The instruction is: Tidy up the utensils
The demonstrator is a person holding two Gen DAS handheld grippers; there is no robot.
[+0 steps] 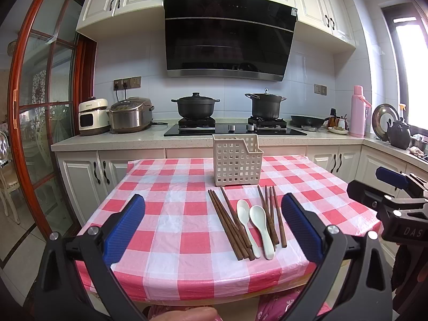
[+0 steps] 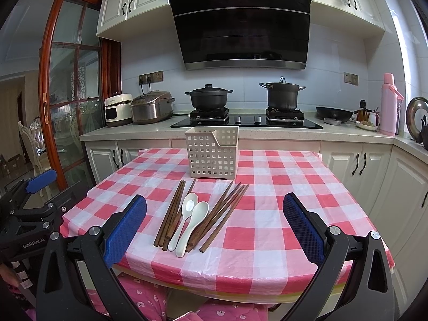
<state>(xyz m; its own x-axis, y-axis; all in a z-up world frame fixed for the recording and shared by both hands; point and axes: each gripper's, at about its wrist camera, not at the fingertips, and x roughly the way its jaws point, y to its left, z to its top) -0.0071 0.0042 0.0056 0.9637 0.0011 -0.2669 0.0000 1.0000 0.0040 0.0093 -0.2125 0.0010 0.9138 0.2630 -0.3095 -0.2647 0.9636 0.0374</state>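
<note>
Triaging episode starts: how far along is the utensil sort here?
Nothing looks done: no utensil shows above the rim of the white basket. Nothing in hand either: left gripper and right gripper hover at the near table edge, jaws wide apart. All of it is left: two white spoons and the wooden chopsticks lie on the checked tablecloth in front of the basket.

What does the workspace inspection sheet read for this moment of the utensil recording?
Surface: table under a red-and-white checked cloth.
Job's things: white slotted caddy upright at the far side; two white spoons lying between two bundles of brown chopsticks, all loose in front of it.
Clutter: nothing seen on the table.
Grippers: left gripper and right gripper, jaws wide open, holding nothing.
Cables: black cords at the wall sockets.
Surroundings: two black pots on the hob, rice cooker, pink flask.
</note>
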